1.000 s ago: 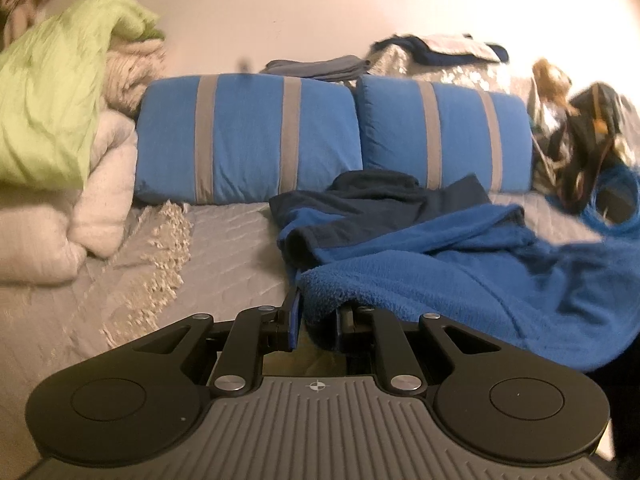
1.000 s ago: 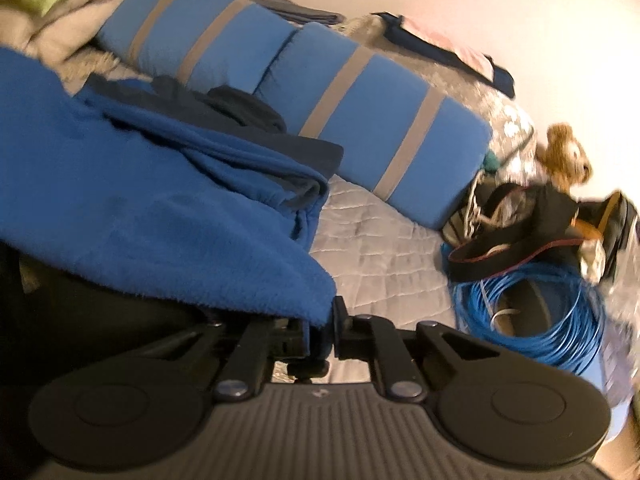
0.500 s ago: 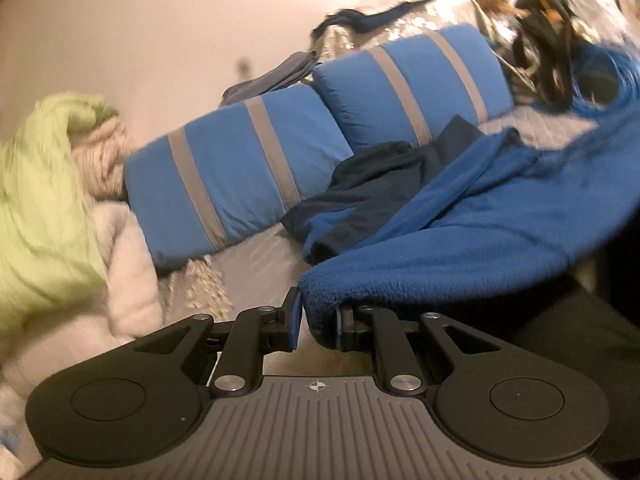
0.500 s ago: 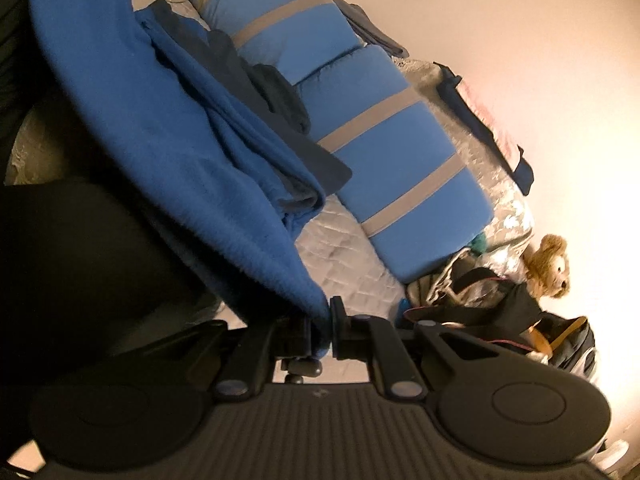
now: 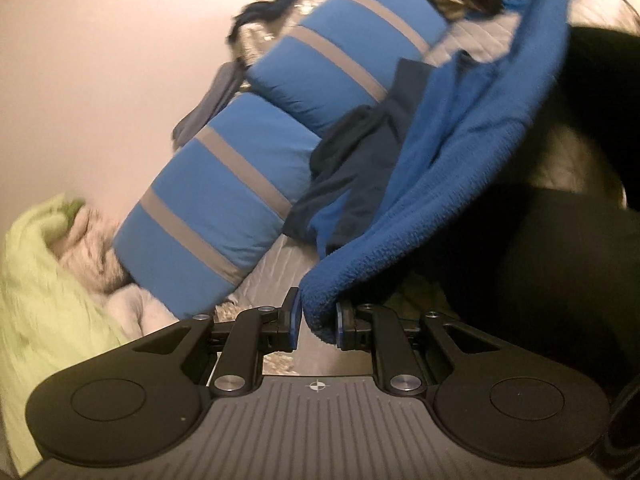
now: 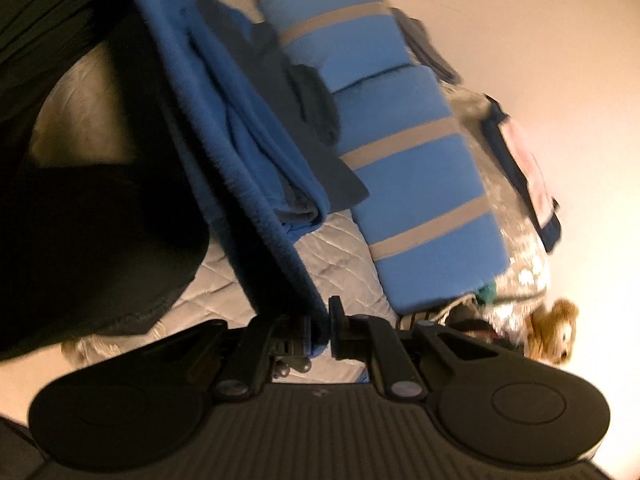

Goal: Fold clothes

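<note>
A blue fleece garment (image 5: 452,168) with dark navy panels is stretched above the bed. My left gripper (image 5: 318,318) is shut on one fuzzy corner of it, which bunches between the blue pads. In the right wrist view the same blue fleece garment (image 6: 224,112) runs up and to the left as a taut edge. My right gripper (image 6: 320,330) is shut on its other corner. Both views are strongly tilted. The garment's far part still rests against the pillows.
Two blue pillows with grey stripes (image 5: 240,184) lie on the grey quilted bed (image 6: 344,268). A green blanket (image 5: 36,292) is piled at the left. A stuffed toy (image 6: 554,338) and a bag sit by the wall. Dark clothing (image 6: 80,216) fills the space below the garment.
Both grippers rolled sideways and rose, lifting the fleece's near edge off the bed so it now hangs taut between them. Both kept their grip.
</note>
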The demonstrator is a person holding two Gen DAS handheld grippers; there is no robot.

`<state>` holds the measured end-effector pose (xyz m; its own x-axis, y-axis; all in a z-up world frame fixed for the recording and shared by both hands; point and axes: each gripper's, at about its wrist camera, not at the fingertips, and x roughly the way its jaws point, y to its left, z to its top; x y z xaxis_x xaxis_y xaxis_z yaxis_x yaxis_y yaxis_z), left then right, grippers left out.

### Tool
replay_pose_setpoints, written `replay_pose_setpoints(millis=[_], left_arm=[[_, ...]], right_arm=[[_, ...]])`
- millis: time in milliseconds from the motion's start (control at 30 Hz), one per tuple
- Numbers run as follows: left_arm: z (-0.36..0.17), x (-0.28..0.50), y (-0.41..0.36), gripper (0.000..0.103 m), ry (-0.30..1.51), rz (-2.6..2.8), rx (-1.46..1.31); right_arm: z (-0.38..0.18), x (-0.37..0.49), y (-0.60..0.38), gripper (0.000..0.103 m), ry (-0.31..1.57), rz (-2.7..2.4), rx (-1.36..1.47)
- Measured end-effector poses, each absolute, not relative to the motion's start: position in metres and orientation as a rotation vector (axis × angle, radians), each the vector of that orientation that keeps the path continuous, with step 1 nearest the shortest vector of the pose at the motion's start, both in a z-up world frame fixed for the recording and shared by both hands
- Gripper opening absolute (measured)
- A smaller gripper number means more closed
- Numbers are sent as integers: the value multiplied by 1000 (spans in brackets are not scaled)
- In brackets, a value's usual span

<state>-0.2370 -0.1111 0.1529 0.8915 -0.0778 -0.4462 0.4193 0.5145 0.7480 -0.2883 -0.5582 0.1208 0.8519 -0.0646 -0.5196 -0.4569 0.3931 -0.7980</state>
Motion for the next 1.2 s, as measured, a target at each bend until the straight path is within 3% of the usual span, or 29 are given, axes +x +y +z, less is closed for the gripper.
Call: replay_pose_setpoints(millis=[600,1200], left_arm=[[167,-218,-112,17,500,-530,1318],[194,-150,-109,17,706,-765,1251]], right_arm=[[163,-251,-562,5,591,453,-1313],[181,-186,-580,5,823,658,-1141]])
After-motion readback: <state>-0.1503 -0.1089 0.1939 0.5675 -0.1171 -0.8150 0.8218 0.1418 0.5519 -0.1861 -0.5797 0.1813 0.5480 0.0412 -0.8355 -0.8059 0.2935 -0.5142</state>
